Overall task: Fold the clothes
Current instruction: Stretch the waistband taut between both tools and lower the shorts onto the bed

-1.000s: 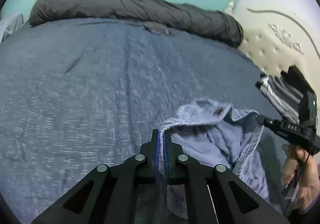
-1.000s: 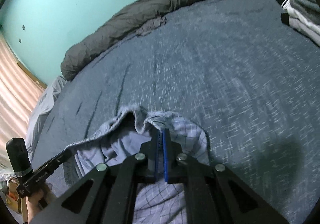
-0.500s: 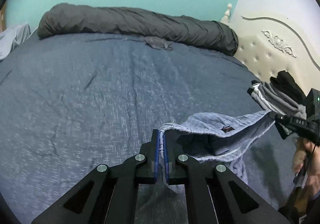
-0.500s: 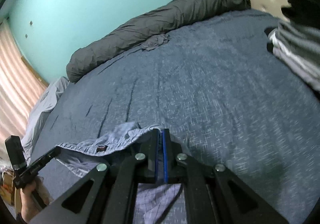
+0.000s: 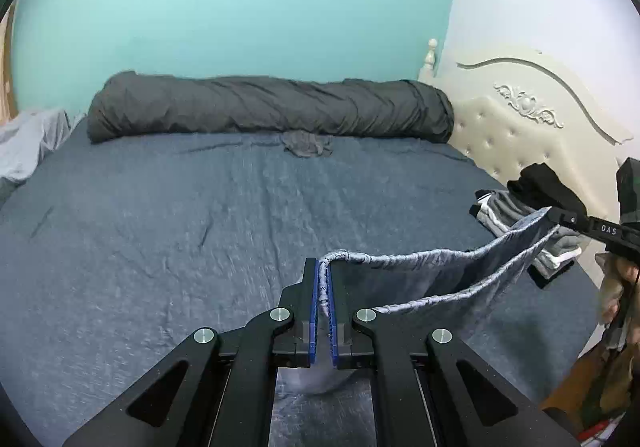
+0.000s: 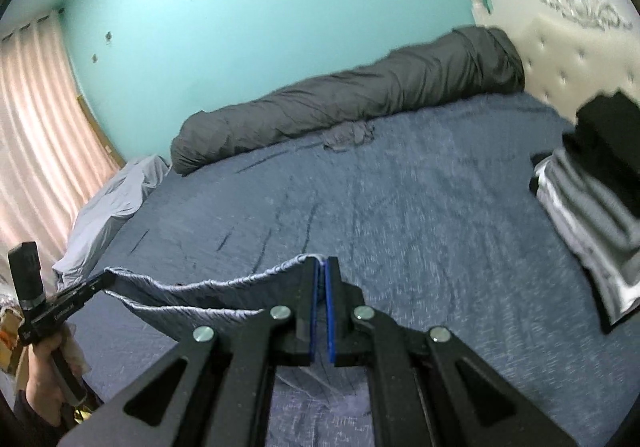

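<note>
A pale blue-grey checked garment (image 5: 440,275) hangs stretched by its gathered waistband between my two grippers, above the blue bedsheet (image 5: 180,215). My left gripper (image 5: 326,267) is shut on one end of the waistband. In that same view my right gripper (image 5: 554,216) grips the far end at the right edge. From the right wrist view, my right gripper (image 6: 320,267) is shut on the garment (image 6: 224,291), and the left gripper (image 6: 106,277) pinches the other end at lower left. The cloth's lower part hangs out of sight below the fingers.
A rolled dark grey duvet (image 5: 272,107) lies along the teal wall, with a small crumpled grey cloth (image 5: 306,143) before it. A stack of folded clothes (image 6: 588,203) sits by the cream headboard (image 5: 532,127). A light grey cloth (image 6: 116,207) and pink curtain (image 6: 36,135) are left.
Both grippers rose and drew apart. The garment came up off the bed from a crumpled heap and now hangs taut between them.
</note>
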Action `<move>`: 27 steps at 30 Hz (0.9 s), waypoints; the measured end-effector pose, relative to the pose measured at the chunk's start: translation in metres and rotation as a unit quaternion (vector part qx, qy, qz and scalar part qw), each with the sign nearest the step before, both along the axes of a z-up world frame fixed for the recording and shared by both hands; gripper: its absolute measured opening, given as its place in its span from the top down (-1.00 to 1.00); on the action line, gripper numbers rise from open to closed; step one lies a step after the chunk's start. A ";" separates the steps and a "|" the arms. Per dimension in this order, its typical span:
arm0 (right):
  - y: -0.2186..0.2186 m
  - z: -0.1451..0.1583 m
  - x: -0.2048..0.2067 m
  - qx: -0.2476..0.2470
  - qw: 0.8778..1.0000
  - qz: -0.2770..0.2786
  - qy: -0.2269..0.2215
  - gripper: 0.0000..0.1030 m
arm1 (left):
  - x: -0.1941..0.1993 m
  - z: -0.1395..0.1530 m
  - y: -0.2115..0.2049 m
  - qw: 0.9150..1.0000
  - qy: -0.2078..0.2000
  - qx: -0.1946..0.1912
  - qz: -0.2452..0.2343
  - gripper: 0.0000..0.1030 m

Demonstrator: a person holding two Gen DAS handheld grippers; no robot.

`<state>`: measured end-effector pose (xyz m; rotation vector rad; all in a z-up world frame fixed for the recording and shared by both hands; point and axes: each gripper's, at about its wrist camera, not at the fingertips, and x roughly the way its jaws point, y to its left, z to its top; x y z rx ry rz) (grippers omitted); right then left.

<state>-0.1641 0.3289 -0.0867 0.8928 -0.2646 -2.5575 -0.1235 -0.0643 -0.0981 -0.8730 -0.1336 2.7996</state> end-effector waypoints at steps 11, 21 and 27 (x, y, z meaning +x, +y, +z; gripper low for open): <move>-0.001 0.047 0.040 0.025 0.999 0.026 0.025 0.94 | 0.049 0.051 0.003 0.999 0.026 -0.023 -0.006 0.92; 0.002 0.074 0.075 0.021 0.998 0.055 0.024 0.94 | 0.087 0.071 0.006 0.999 0.027 -0.041 -0.023 0.92; -0.001 0.070 0.079 0.030 0.997 0.065 0.009 0.94 | 0.074 0.061 0.011 0.999 0.010 -0.043 -0.027 0.92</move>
